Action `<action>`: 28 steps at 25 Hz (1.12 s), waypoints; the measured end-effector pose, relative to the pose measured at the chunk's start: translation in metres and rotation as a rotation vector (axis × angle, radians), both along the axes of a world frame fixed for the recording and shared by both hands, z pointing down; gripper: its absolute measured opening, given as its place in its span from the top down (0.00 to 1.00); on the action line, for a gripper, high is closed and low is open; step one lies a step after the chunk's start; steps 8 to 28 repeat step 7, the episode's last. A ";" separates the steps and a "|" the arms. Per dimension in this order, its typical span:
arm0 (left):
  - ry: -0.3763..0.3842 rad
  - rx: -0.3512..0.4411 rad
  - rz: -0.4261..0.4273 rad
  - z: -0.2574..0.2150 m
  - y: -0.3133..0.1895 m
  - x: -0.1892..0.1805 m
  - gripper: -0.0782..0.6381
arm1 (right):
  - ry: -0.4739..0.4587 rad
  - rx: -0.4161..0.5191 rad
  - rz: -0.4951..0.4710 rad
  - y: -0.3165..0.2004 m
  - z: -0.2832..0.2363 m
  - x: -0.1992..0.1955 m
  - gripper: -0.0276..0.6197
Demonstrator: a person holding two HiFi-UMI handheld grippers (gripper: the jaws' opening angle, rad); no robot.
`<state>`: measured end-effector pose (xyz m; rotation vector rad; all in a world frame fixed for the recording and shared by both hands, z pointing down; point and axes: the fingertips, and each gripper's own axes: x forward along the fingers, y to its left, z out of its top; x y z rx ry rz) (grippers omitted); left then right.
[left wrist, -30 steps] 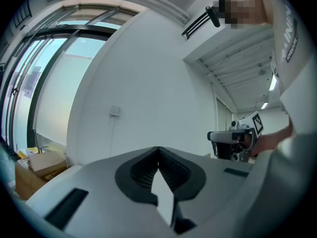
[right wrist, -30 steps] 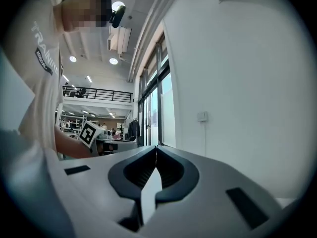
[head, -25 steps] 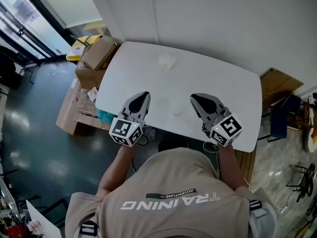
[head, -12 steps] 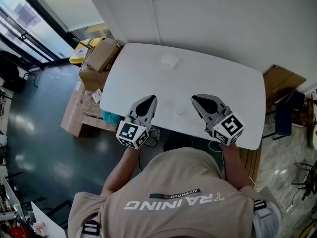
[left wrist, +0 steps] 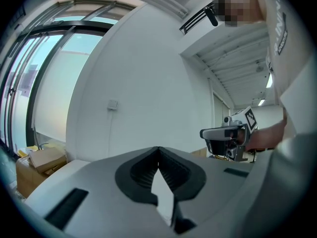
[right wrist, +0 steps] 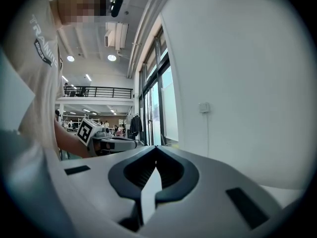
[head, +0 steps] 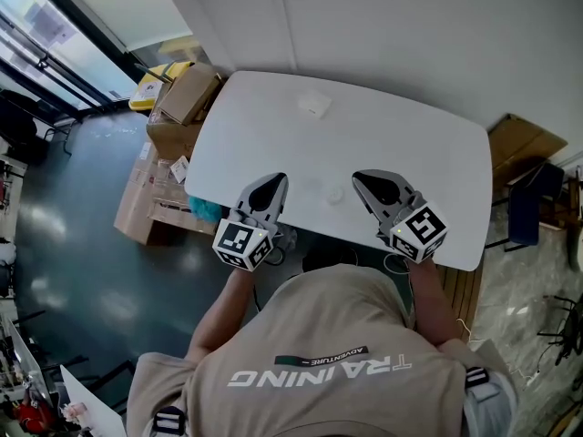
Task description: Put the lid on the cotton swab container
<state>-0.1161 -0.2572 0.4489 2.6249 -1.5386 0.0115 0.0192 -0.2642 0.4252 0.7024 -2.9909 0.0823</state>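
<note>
The left gripper (head: pixel 273 184) has been brought in toward the table (head: pixel 428 153) over the past second, while the right gripper (head: pixel 364 180) has been kept almost where it was. Both are held over the table's near edge, well apart. In the left gripper view, the jaws of the left gripper (left wrist: pixel 158 150) are seen pressed together at the tips with nothing between them. In the right gripper view, the right gripper (right wrist: pixel 156 150) is likewise seen closed and empty.

A small round white object (head: pixel 335 194) is seen lying on the table near its front edge, between the two grippers and untouched. A pale squarish object (head: pixel 314 106) is seen lying on the table toward its far edge. Which is the lid and which the cotton swab container cannot be told at this size. Cardboard boxes (head: pixel 187 94) are stacked on the floor off the table's left end.
</note>
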 end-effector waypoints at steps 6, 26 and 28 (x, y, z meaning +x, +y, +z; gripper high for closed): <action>0.013 -0.020 -0.014 0.010 -0.004 -0.003 0.87 | 0.013 -0.003 -0.009 -0.006 0.006 -0.003 0.93; 0.014 -0.024 -0.016 0.011 -0.005 -0.004 0.87 | 0.014 -0.005 -0.011 -0.007 0.007 -0.004 0.93; 0.014 -0.024 -0.016 0.011 -0.005 -0.004 0.87 | 0.014 -0.005 -0.011 -0.007 0.007 -0.004 0.93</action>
